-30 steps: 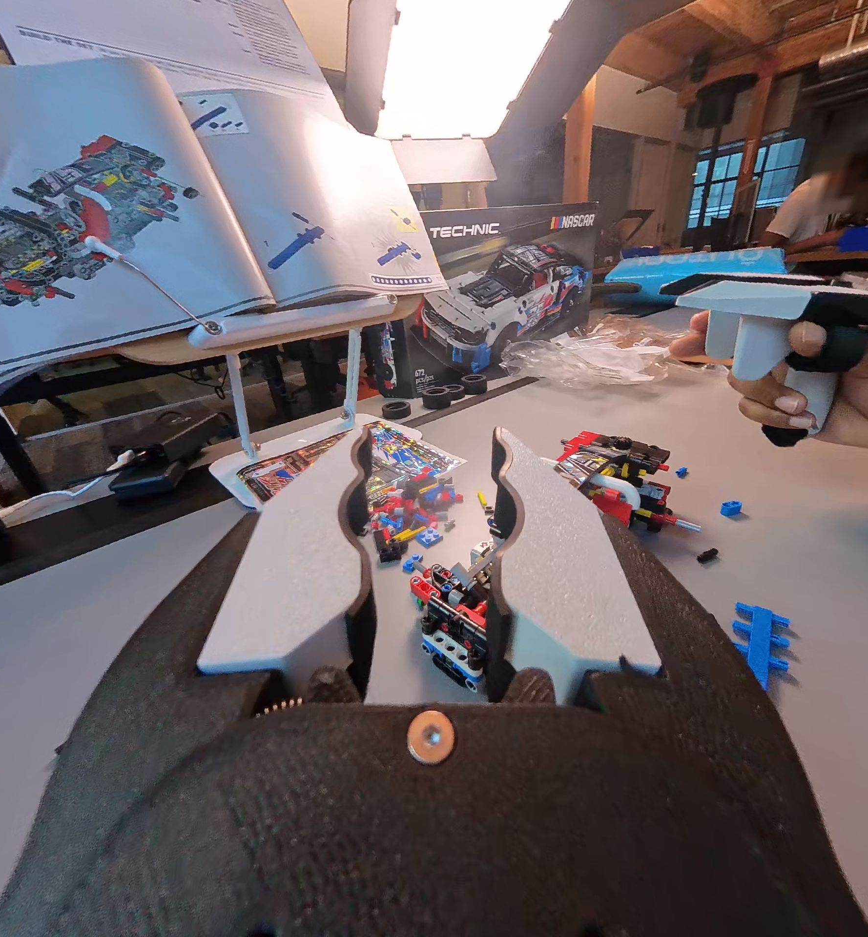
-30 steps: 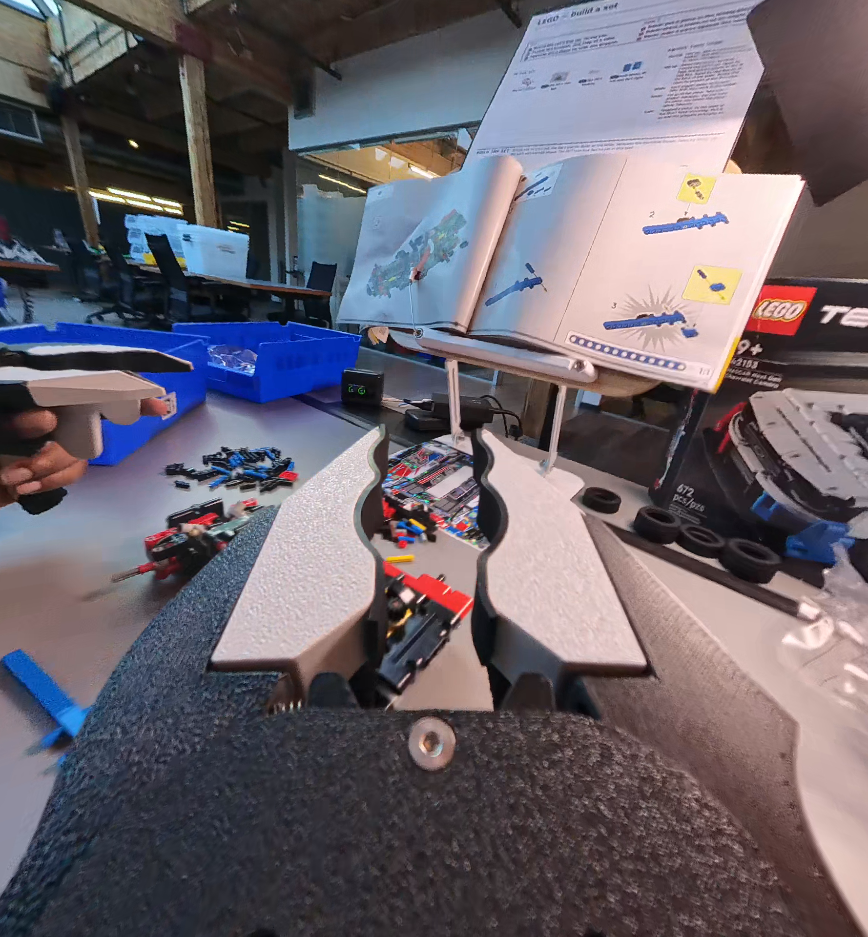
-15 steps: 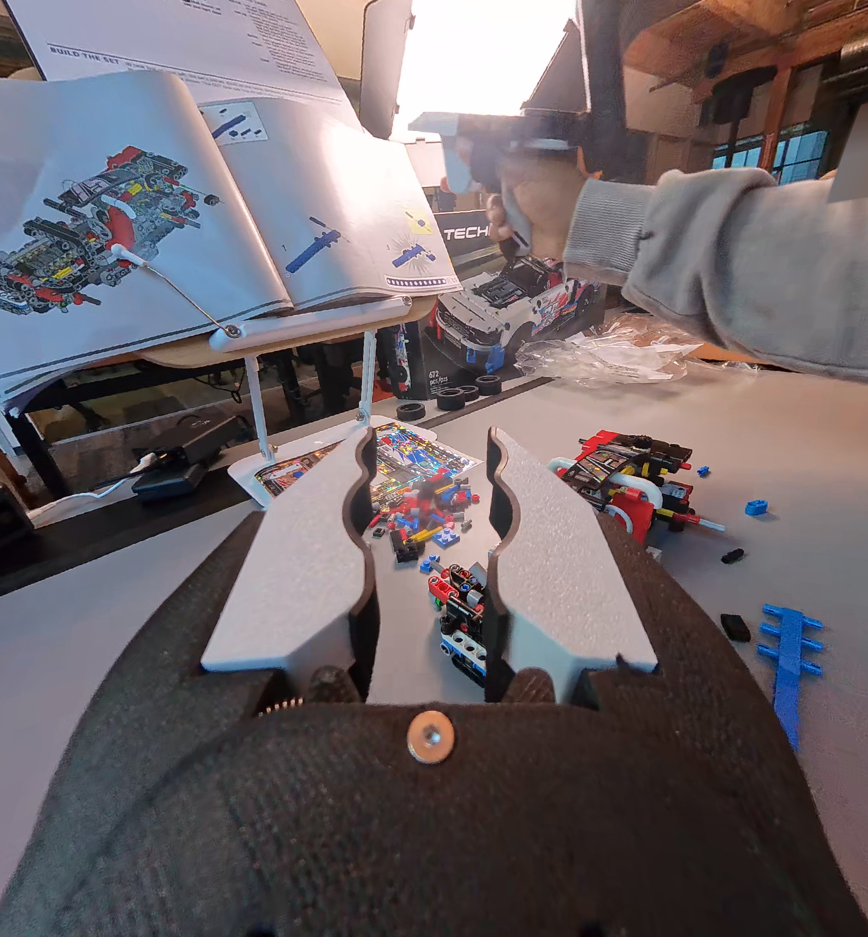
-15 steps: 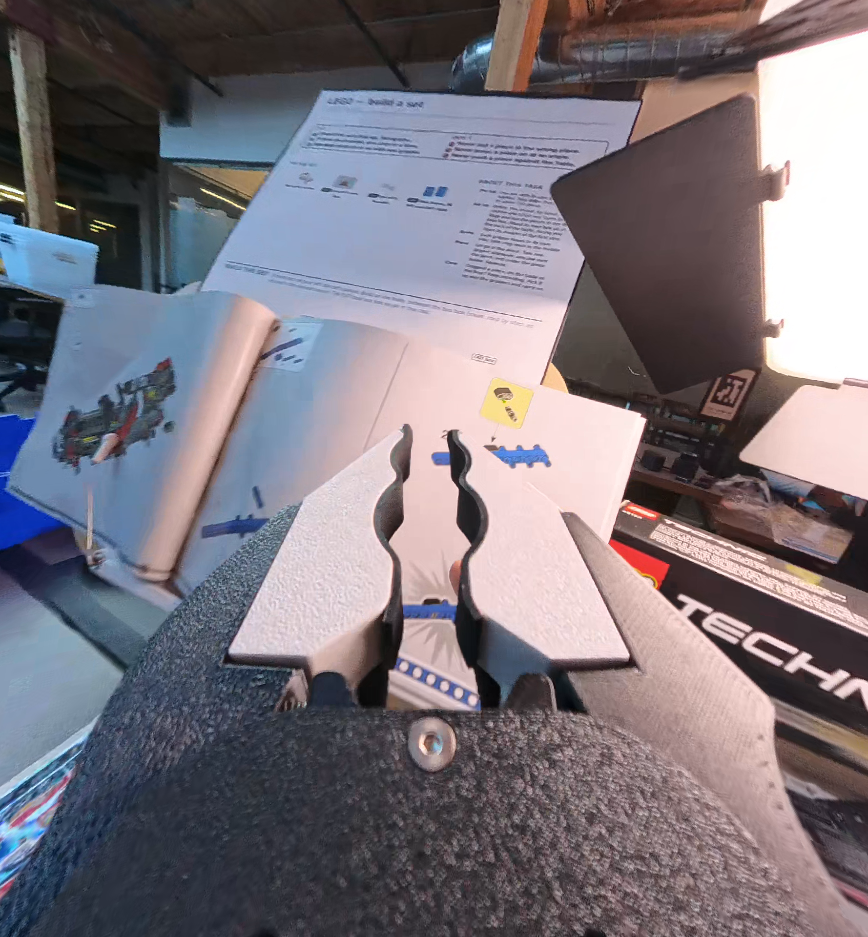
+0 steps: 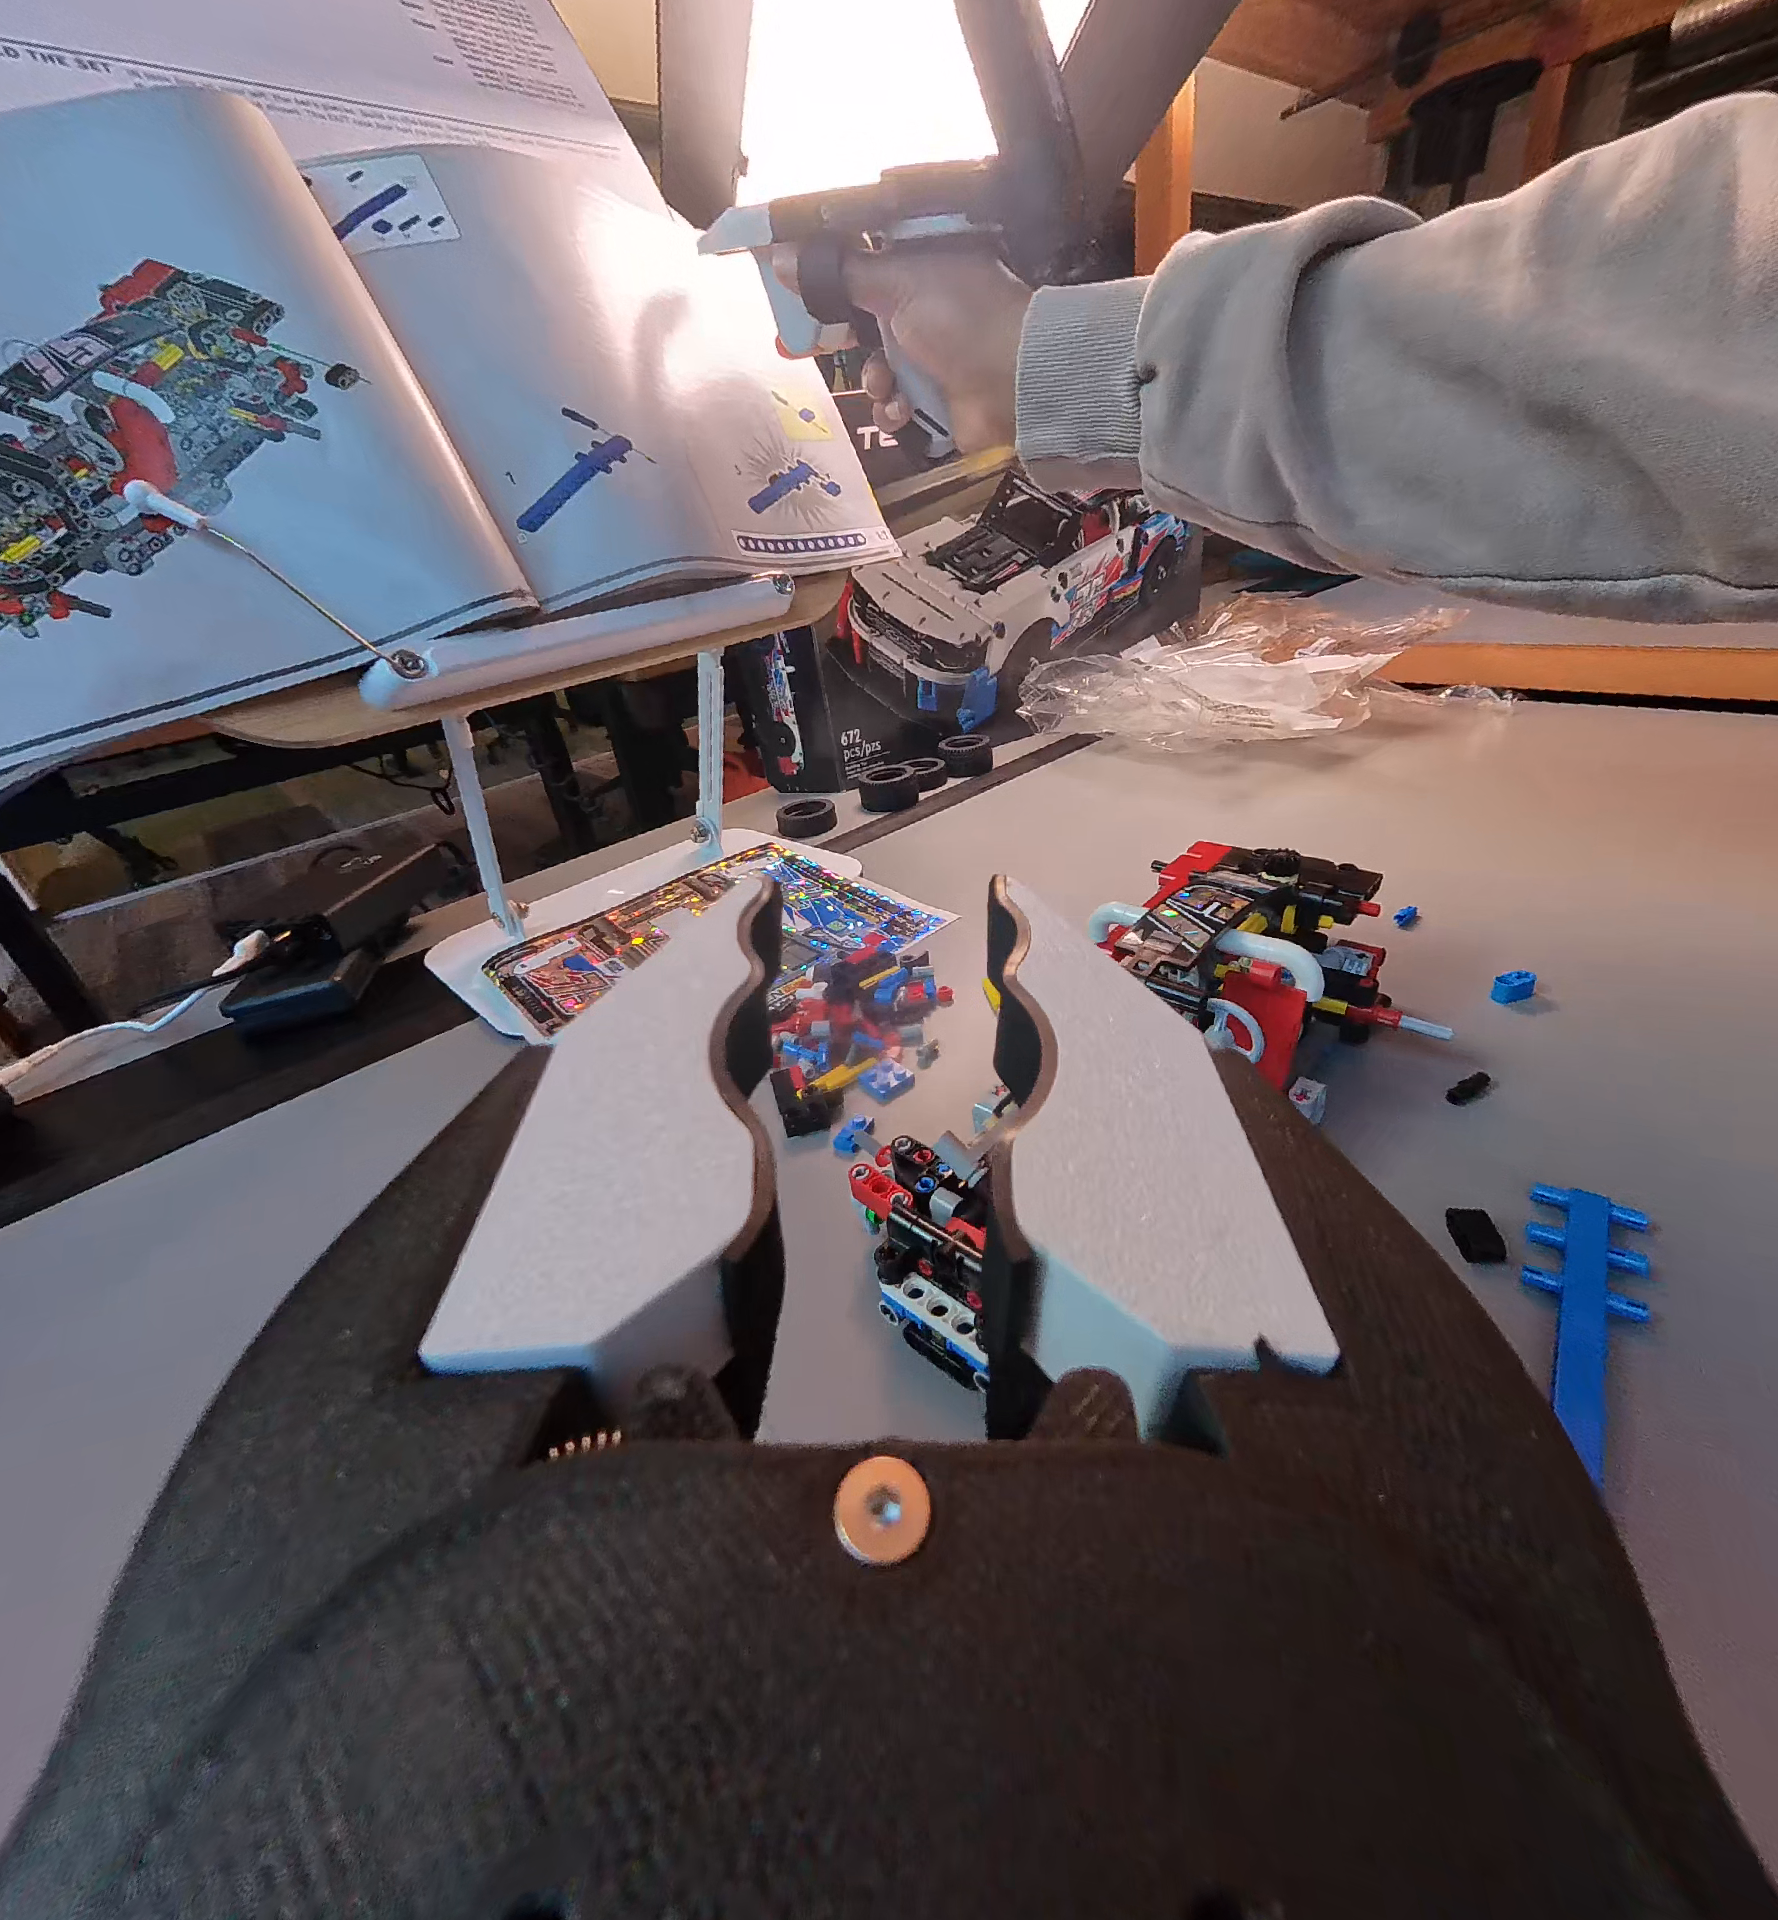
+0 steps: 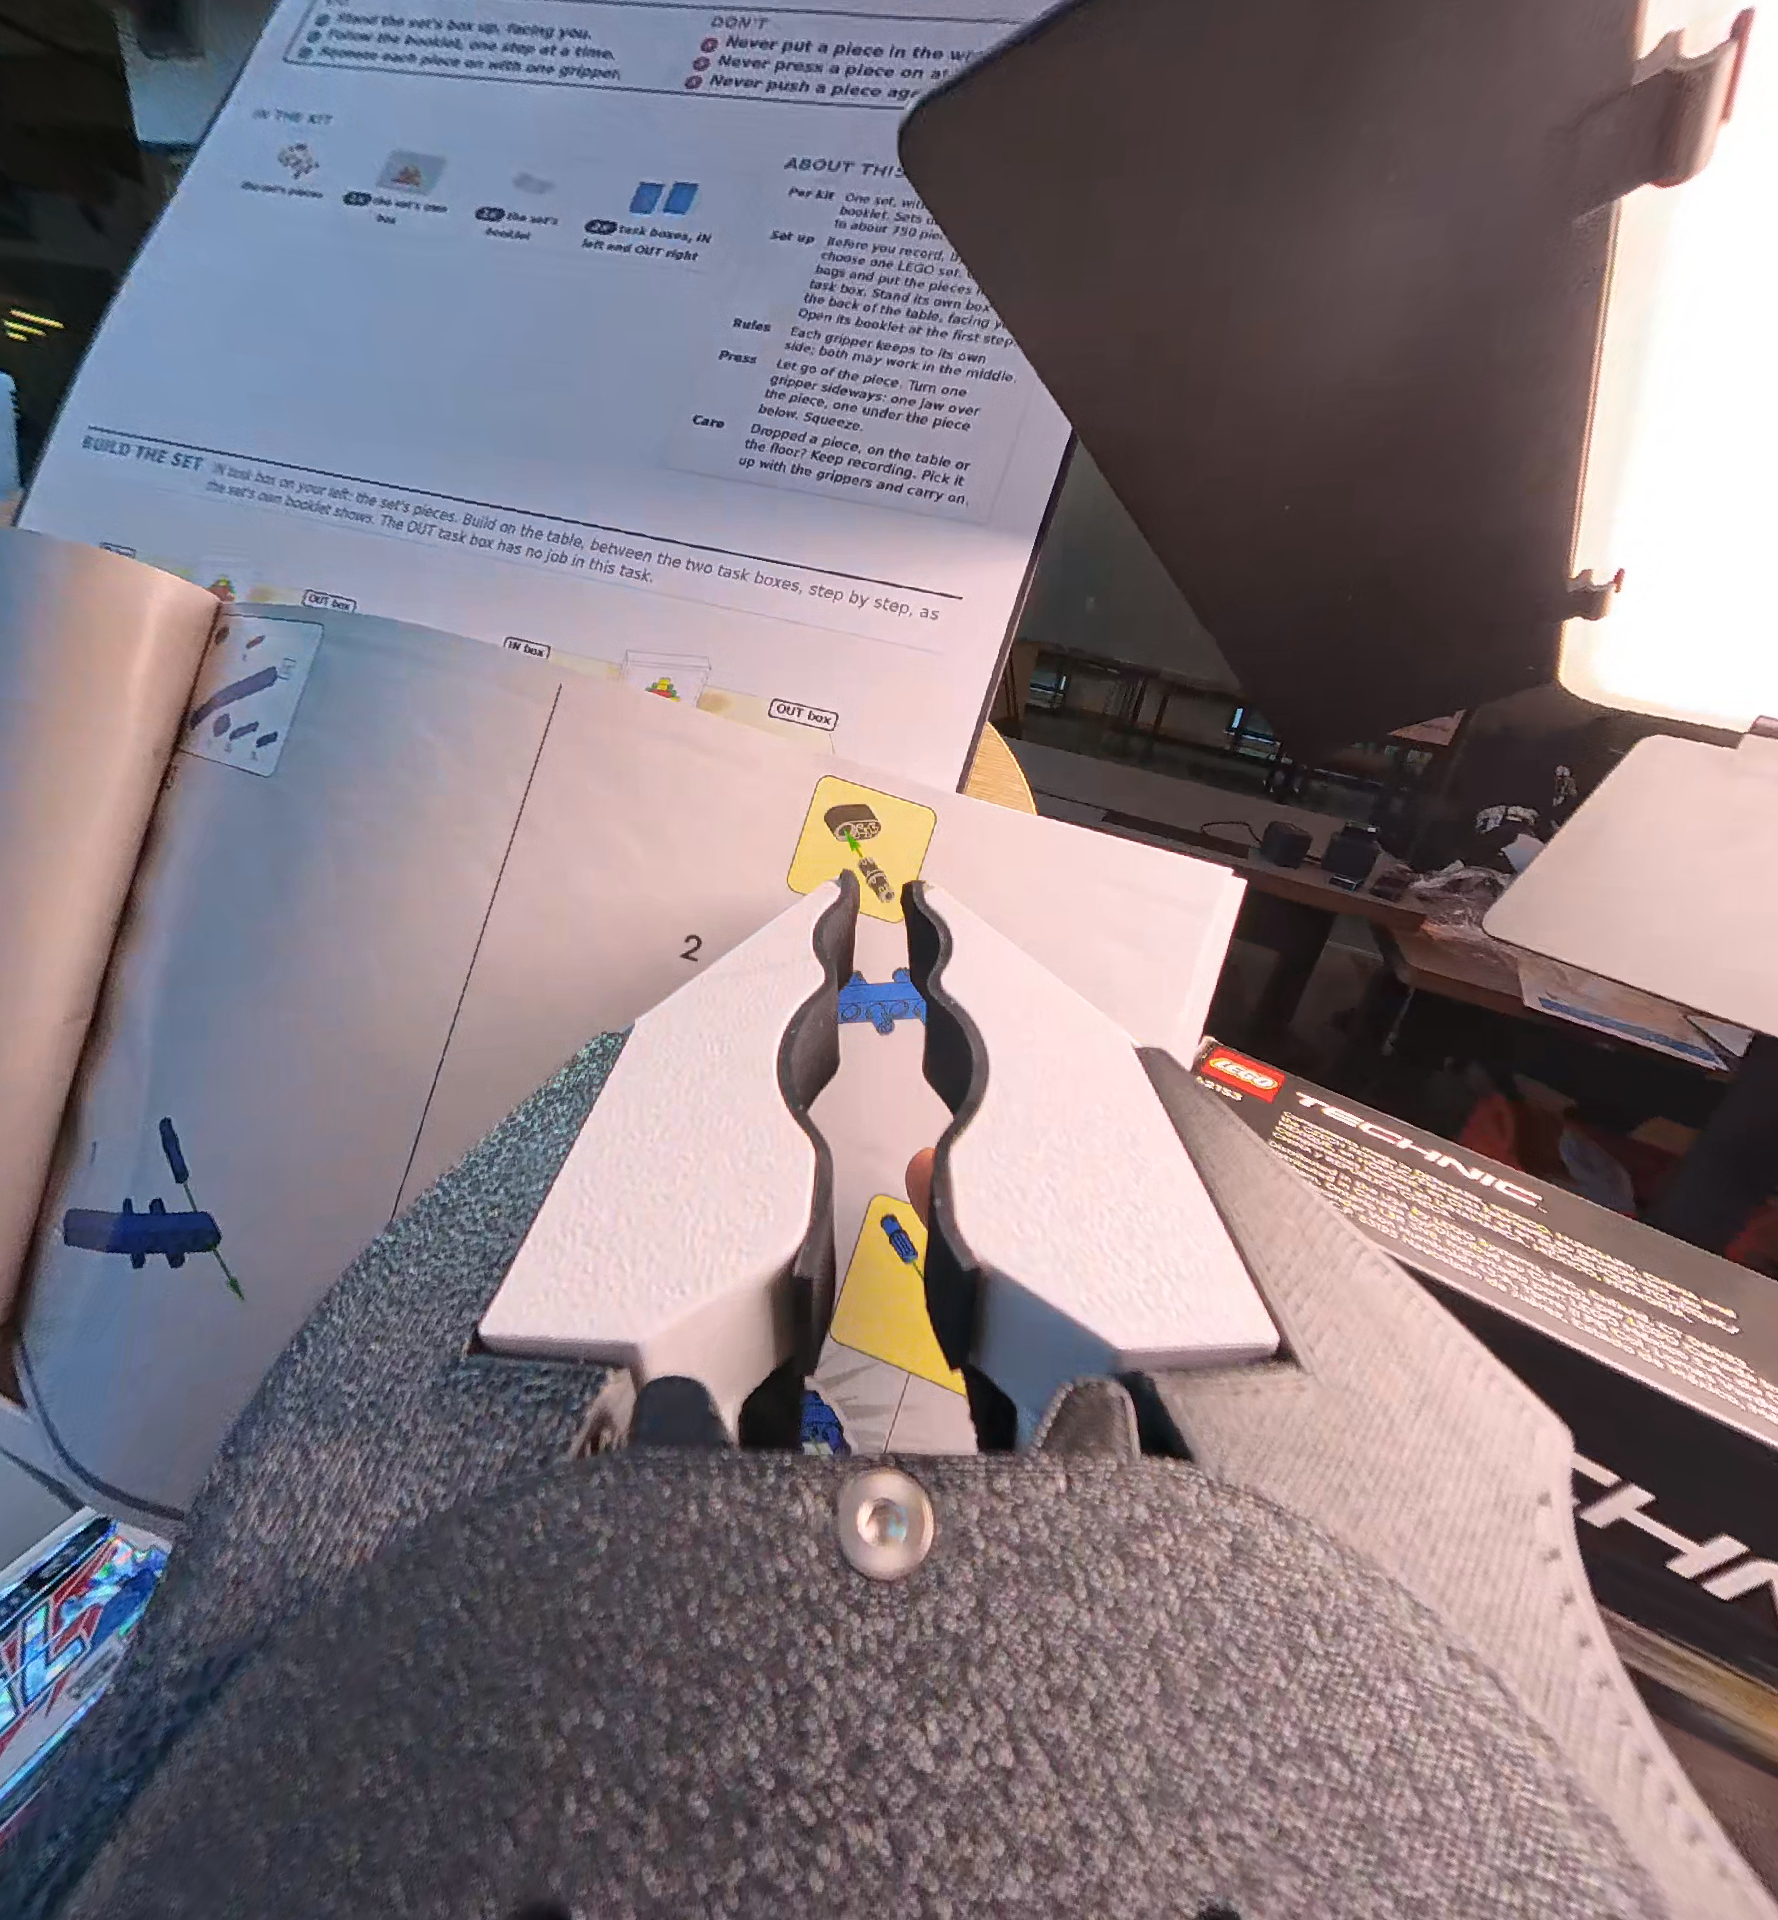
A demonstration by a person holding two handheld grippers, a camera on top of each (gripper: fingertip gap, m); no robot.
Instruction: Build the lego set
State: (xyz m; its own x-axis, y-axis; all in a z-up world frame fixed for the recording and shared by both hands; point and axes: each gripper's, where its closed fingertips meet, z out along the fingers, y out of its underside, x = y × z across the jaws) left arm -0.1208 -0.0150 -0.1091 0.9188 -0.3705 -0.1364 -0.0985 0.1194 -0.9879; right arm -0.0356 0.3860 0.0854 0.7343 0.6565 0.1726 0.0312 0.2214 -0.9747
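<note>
Our right gripper is raised at the open booklet; our left gripper hangs over the bricks.

Our right jaws stand nearly closed, a thin gap at the tips, with the booklet's right page showing between them, nothing gripped. Our left jaws gape wide and empty above a small black-and-red sub-assembly on the tabletop. The loose brick pile lies just beyond it, the larger red chassis toward the tabletop's right, and a blue piece near the right edge.

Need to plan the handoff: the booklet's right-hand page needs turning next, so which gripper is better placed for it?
Right. The right gripper is raised at the booklet, tips nearly shut at its right-hand page. The left gripper is open, low over the loose pieces on the table.
</note>
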